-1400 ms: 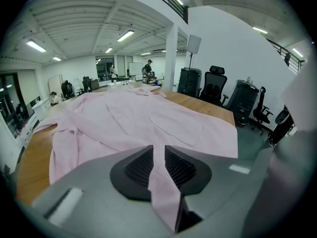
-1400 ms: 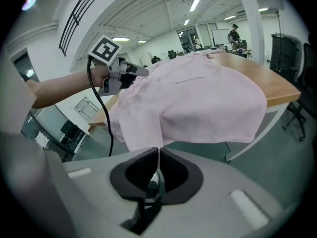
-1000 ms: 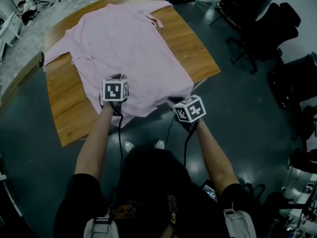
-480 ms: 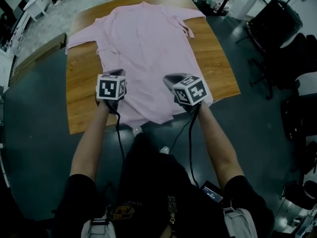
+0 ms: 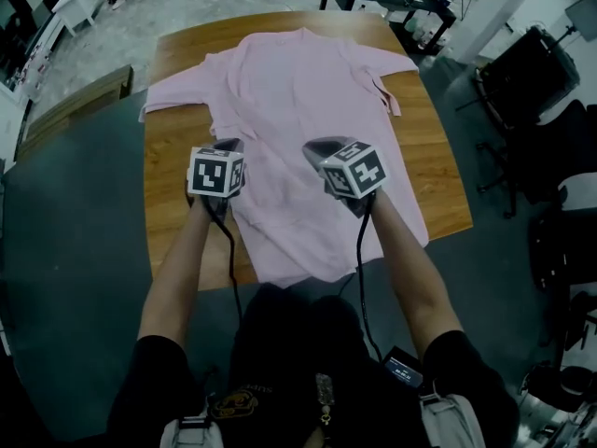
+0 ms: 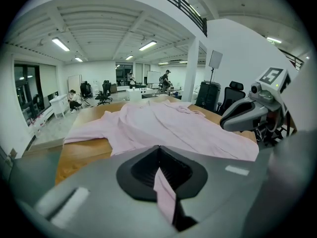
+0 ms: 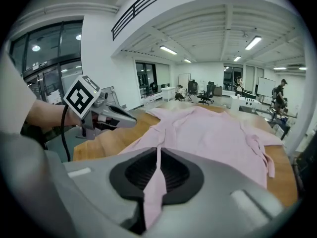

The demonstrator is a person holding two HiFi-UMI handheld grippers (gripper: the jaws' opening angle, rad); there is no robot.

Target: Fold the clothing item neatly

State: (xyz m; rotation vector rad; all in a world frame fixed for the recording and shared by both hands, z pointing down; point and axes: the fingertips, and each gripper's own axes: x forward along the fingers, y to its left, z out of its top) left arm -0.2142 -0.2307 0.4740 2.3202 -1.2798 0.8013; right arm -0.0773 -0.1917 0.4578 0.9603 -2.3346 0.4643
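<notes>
A pink shirt [image 5: 298,91] lies spread on the wooden table [image 5: 177,147], collar at the far end, sleeves out to both sides. Both grippers hover side by side over its middle. In the left gripper view, the left gripper [image 6: 159,150] is shut on a strip of the shirt's fabric [image 6: 165,195]. The right gripper [image 7: 158,151] pinches a similar pink fold [image 7: 153,195]; its jaws have just been closing slightly on that cloth. From the head view, the left gripper [image 5: 229,145] and right gripper [image 5: 312,146] hold the lower part of the shirt raised off the table.
Bare wood shows left of the shirt and at the right corner [image 5: 448,185]. Black office chairs [image 5: 532,91] stand right of the table on the dark floor. A wooden bench [image 5: 70,110] sits to the left. Desks and people are far behind.
Both grippers have moved from the table's near edge toward the collar, carrying the shirt's lower edge up over its body. The left jaws have shut on the cloth.
</notes>
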